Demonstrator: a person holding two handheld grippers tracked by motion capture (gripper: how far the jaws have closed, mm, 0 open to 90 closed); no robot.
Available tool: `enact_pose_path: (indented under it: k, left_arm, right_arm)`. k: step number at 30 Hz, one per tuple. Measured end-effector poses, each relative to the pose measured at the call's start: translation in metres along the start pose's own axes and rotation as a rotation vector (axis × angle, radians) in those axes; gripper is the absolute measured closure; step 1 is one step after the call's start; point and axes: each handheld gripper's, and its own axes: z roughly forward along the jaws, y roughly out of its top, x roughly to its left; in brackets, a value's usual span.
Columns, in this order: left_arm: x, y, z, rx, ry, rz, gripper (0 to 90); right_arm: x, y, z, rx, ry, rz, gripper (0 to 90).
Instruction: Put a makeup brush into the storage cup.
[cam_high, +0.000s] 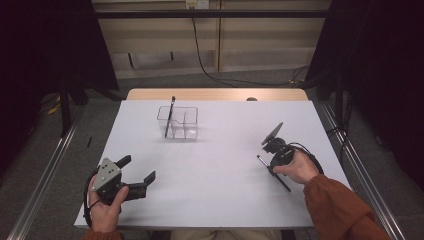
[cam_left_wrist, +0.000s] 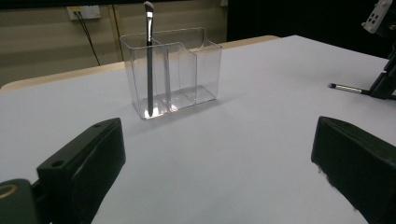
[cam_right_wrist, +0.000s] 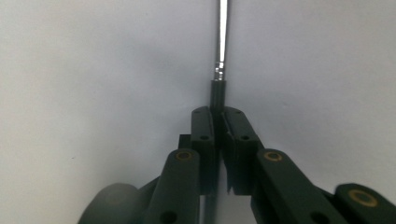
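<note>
A white counter (cam_high: 215, 165) stands among dark curtains, a pale wall behind. One clear organizer (cam_high: 178, 123) sits toward its far side, holding one brush (cam_high: 169, 117) upright. The second brush (cam_high: 272, 172) lies clenched in the right tool (cam_high: 274, 159); the left tool (cam_high: 136, 172) gapes released.

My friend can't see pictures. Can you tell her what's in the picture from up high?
A person sits at a white table, a black tool in each hand. The right tool pinches a thin brush; the left tool is open. Farther back, a clear box holds another brush standing up.
</note>
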Motion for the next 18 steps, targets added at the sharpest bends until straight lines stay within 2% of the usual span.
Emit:
enact_pose_path:
  k: [6,9,13,18]
  left_arm:
    - [-0.0002,0.0000,0.0004,-0.001,-0.002,-0.001,3.0]
    - [0.0002,0.0000,0.0011,0.006,-0.005,0.000,3.0]
    - [0.0005,0.0004,0.0022,0.009,-0.004,0.007,3.0]
    - [0.0006,0.0004,0.0024,0.009,-0.005,0.007,3.0]
  right_arm:
    - [0.0016,-0.0001,-0.0002,-0.001,-0.010,-0.008,84.7]
    - [0.0022,-0.0023,-0.0005,-0.018,-0.014,-0.016,84.7]
    - [0.0008,-0.0047,-0.0013,-0.030,0.002,-0.010,84.8]
    - [-0.0015,-0.0064,-0.0014,-0.048,0.014,-0.031,84.8]
